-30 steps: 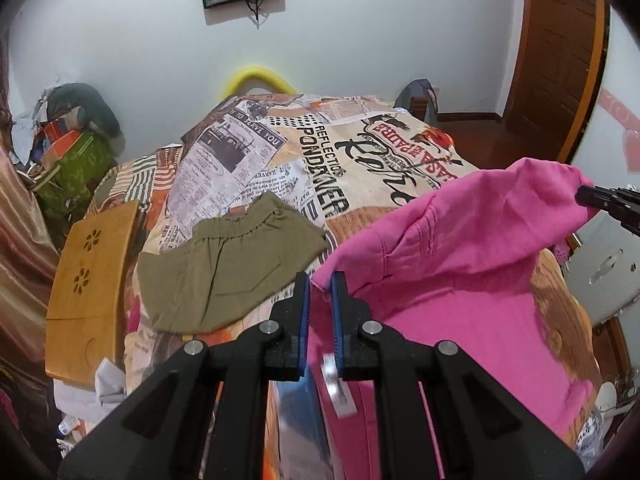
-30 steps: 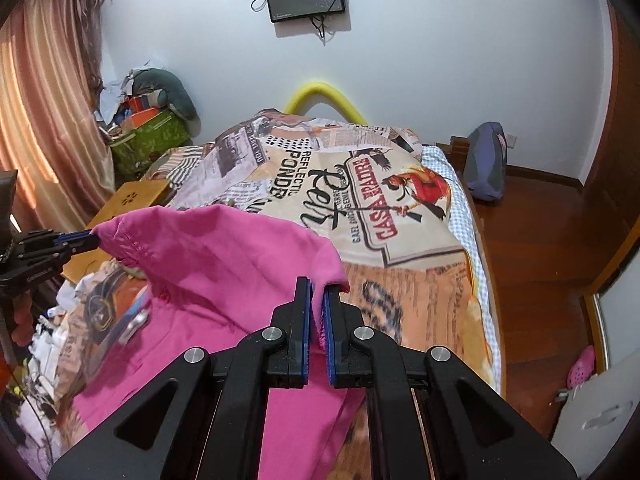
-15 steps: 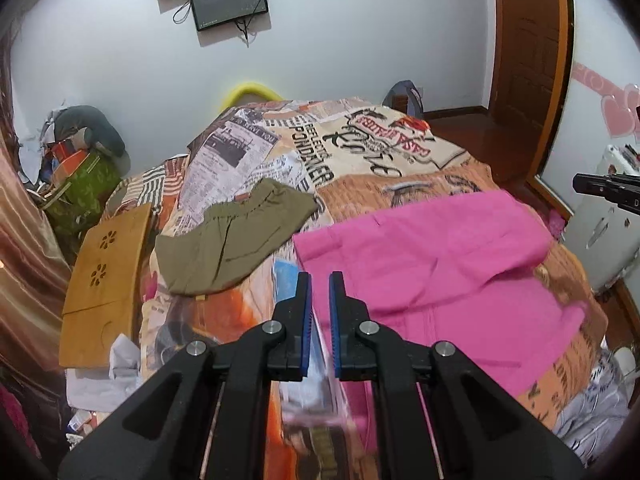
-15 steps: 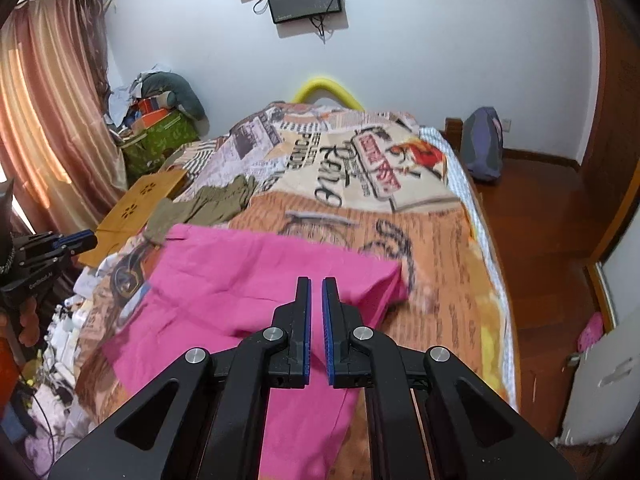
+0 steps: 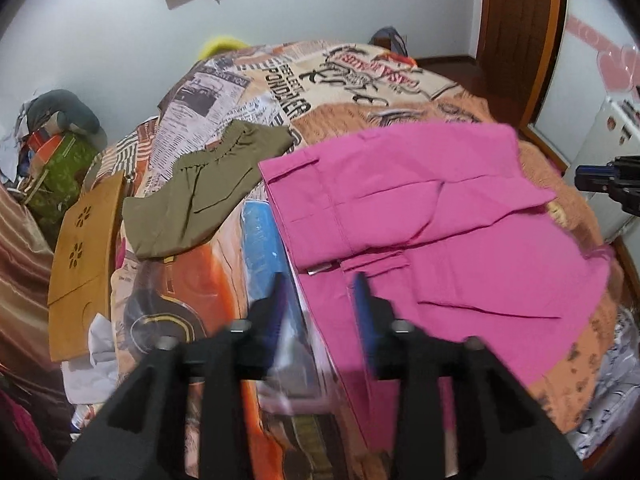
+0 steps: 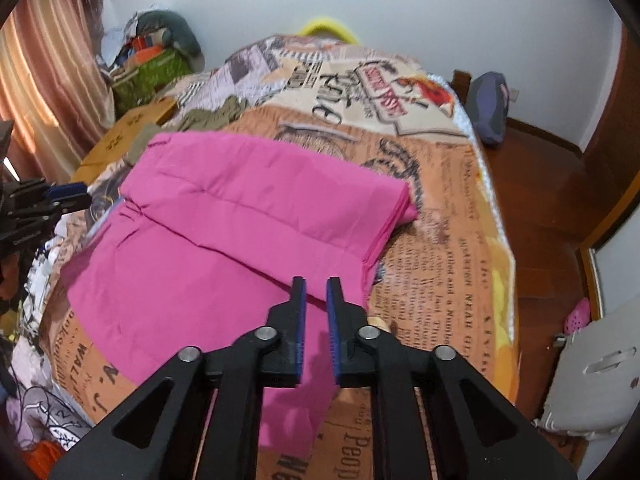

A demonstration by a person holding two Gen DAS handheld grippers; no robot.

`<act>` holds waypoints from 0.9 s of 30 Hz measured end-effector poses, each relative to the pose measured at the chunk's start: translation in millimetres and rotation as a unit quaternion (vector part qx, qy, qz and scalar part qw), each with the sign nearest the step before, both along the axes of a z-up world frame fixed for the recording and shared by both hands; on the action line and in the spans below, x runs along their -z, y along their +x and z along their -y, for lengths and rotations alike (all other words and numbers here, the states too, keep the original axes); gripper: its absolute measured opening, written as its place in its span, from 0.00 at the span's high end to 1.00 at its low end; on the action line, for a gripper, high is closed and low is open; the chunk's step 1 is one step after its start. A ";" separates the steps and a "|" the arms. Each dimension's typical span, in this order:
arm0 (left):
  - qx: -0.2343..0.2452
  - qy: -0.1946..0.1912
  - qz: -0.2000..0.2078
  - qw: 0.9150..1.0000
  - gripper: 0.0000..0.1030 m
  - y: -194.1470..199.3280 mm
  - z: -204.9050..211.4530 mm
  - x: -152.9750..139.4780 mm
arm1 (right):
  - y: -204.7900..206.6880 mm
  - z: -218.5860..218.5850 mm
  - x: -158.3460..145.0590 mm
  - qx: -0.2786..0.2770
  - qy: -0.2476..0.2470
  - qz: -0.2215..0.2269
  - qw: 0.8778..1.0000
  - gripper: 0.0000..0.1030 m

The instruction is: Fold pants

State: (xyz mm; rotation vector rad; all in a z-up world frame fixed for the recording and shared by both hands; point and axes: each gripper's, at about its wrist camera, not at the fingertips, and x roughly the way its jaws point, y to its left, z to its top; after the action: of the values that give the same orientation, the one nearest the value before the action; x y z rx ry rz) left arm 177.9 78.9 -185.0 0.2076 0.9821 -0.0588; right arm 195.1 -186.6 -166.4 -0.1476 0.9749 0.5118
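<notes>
— While the bed with the newspaper-print cover [image 6: 452,216] fills this white-walled room, how far are we?

— We've one fold laid: the pink cotton pants [image 6: 248,208] lie doubled over on the cover. At least one more fold looks due.

— And our grippers?

— Both have just been opening; the left gripper [image 5: 320,292] stands wide, the right gripper [image 6: 316,294] narrowly parted, neither pinching cloth. The olive shorts [image 5: 200,184] lie beside the pants.

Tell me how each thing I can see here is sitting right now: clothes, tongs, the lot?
Pink pants: folded over once, flat on the bedspread, released.
Olive shorts: rumpled, lying beside the pink pants.
Left tongs: open, just been opening, nothing gripped.
Right tongs: slightly open, just been opening, nothing gripped.
</notes>
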 end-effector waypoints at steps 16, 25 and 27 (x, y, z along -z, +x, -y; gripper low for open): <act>0.112 0.068 -0.037 0.991 0.43 48.7 36.3 31.5 | 5.6 -70.7 34.7 -0.137 -0.083 0.013 0.987 0.57; 0.115 0.029 -0.043 0.992 0.43 52.9 34.5 25.8 | 26.4 -79.0 41.2 -0.139 -0.063 -0.001 0.988 0.92; 0.116 0.030 -0.049 0.992 0.42 53.0 36.2 28.4 | 27.2 -77.6 37.0 -0.130 -0.050 0.009 0.990 0.93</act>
State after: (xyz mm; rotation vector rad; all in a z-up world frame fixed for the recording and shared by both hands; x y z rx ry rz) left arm 230.9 42.7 -213.4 0.3753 1.0557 -0.2542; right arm 222.3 -109.0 -203.4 -0.3715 0.9699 0.6992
